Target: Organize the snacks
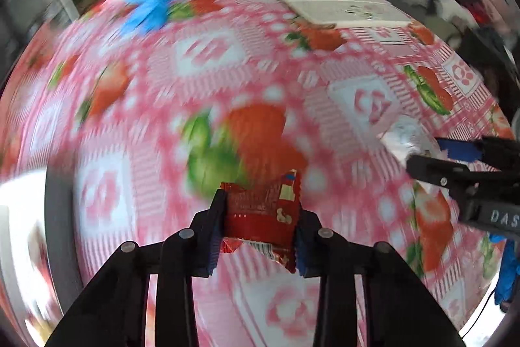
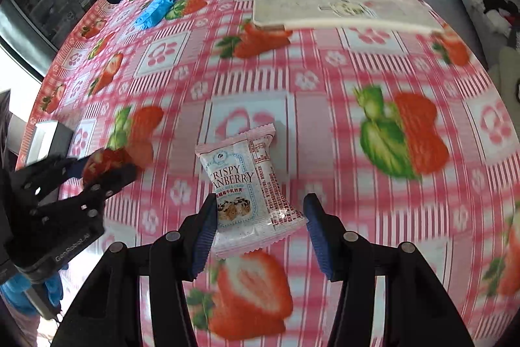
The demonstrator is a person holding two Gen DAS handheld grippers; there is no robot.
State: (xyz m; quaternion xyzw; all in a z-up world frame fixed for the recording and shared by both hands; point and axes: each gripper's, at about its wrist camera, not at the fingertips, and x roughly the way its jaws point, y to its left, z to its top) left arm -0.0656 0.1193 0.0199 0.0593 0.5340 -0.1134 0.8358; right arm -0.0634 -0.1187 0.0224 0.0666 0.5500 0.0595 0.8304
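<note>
The left gripper (image 1: pixel 260 217) pinches a red snack packet (image 1: pixel 263 213) between its fingers, held above the strawberry-print bench (image 1: pixel 201 60). The right gripper (image 2: pixel 260 230) stands with fingers wide around a white packet (image 2: pixel 247 191) reading "CRISPY CRANBERRY", lying on the bench near a flat white tray (image 2: pixel 328 2) farther off.

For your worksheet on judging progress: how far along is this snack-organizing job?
Done: nothing visibly sorted yet. In hand: the left gripper is shut on a red snack packet. Left: the white cranberry packet lies on the tablecloth between the open right gripper fingers, ungrasped.
</note>
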